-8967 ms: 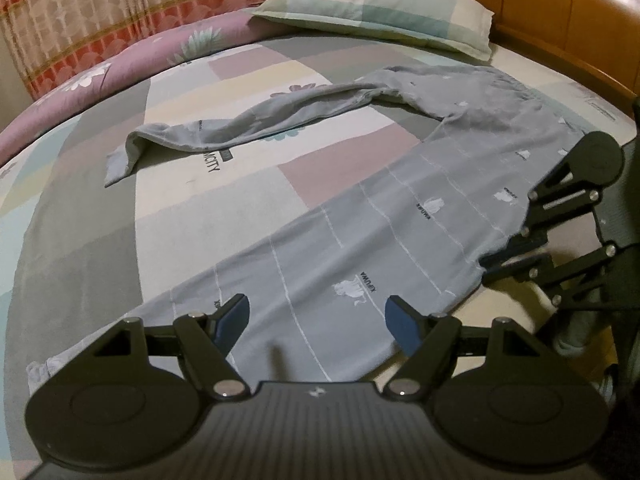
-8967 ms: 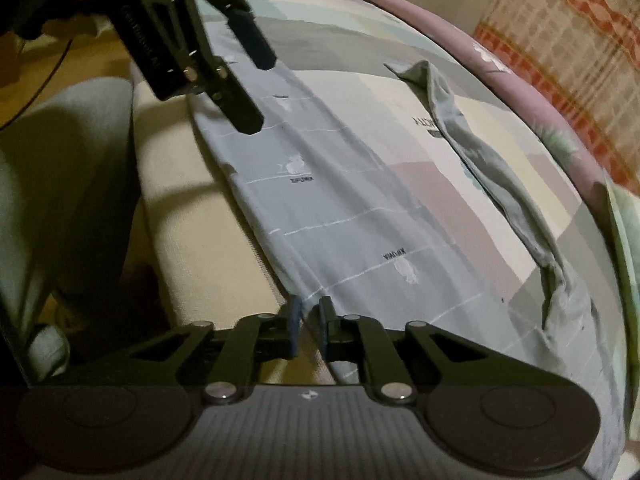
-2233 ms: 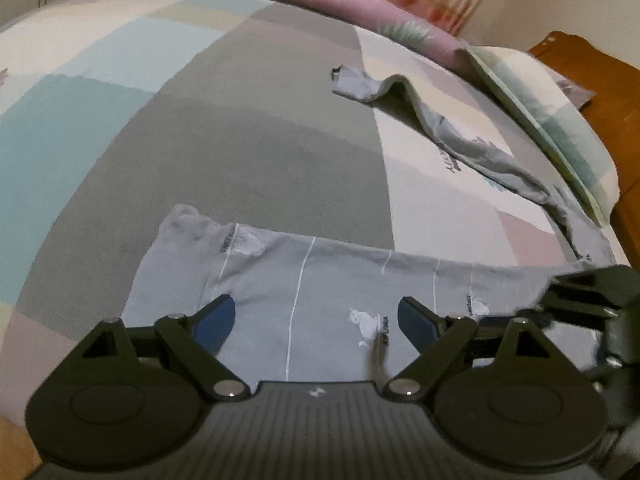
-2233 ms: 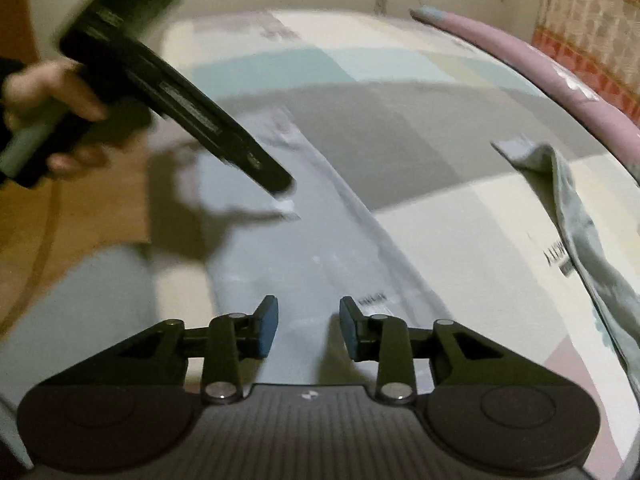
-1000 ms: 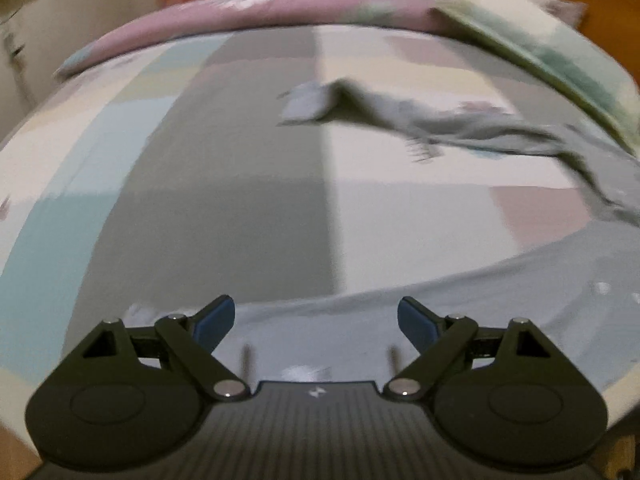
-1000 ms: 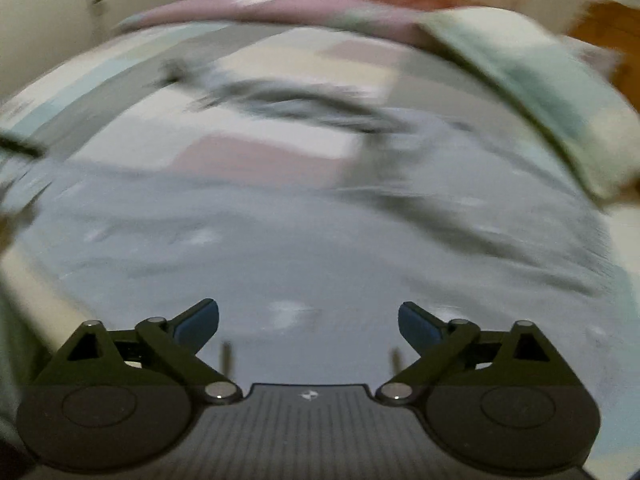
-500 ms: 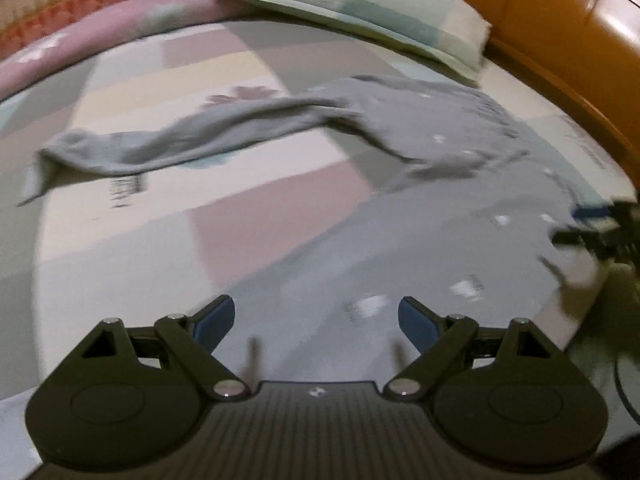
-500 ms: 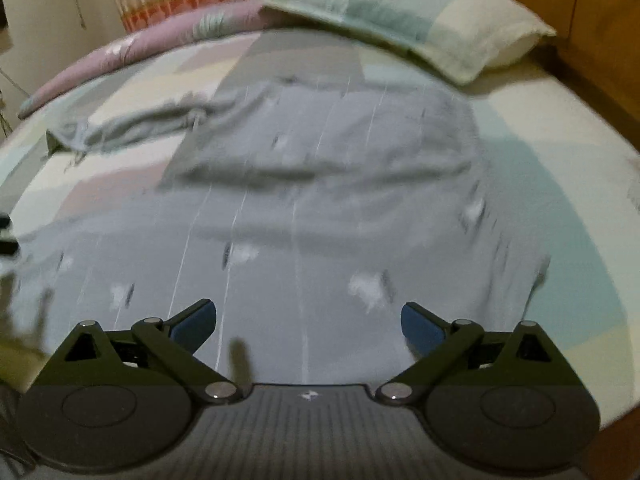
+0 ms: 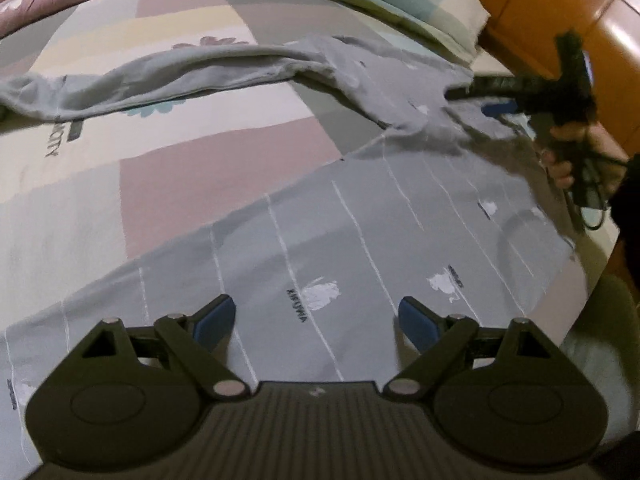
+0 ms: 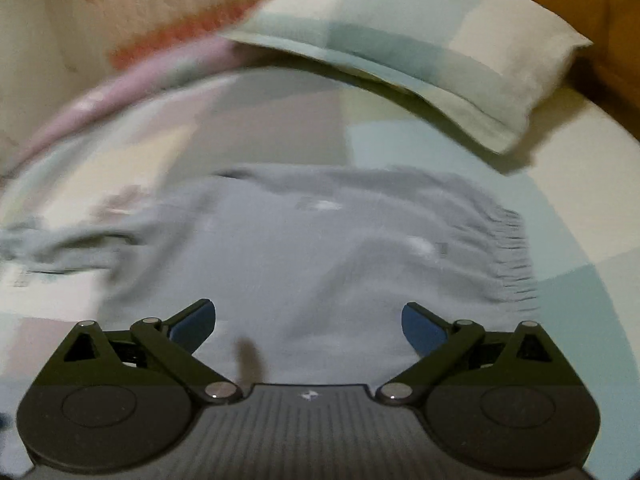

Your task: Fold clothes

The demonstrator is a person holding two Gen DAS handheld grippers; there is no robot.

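Grey trousers point(image 9: 360, 216), spread on bed point(image 9: 168, 168), unfolded; left gripper point(image 9: 316, 316) and right gripper point(image 10: 308, 316) both spread, empty; next: pinch the waistband point(image 10: 512, 256)

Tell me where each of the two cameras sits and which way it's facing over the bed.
Left wrist: rides the open left tool, looking down along the grey pants toward the headboard; the right tool and hand show.
Right wrist: rides the open right tool, facing the waistband and pillow; no hand shows.
Shared: pants, pillow, patchwork bedspread.
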